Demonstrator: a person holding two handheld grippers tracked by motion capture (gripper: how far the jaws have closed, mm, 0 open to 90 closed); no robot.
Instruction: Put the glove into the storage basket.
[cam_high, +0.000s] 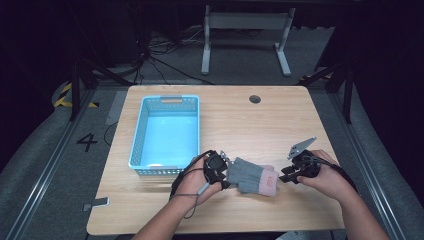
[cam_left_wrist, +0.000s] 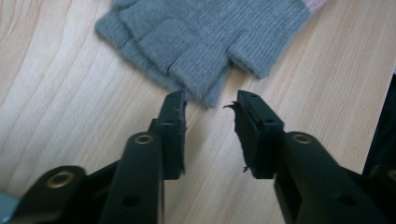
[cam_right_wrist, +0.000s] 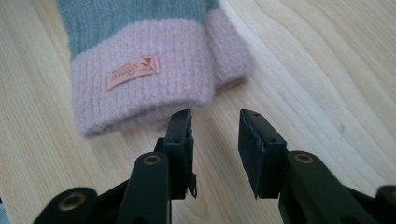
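A pair of grey knit gloves (cam_high: 252, 176) with pink cuffs lies flat on the wooden table (cam_high: 250, 125), one glove on top of the other. My left gripper (cam_high: 227, 177) is at the finger end. In the left gripper view its jaws (cam_left_wrist: 208, 105) stand open just short of a grey glove finger (cam_left_wrist: 201, 42), with only bare wood between them. My right gripper (cam_high: 284, 175) is at the cuff end. In the right gripper view it (cam_right_wrist: 215, 121) is open just in front of the pink cuff (cam_right_wrist: 140, 88), which carries a small orange label, and nothing is gripped.
A light blue plastic basket (cam_high: 137, 135) stands on the left half of the table, just behind my left hand. A round cable hole (cam_high: 255, 99) sits near the far edge. A small grey tab (cam_high: 96, 204) lies at the front left corner.
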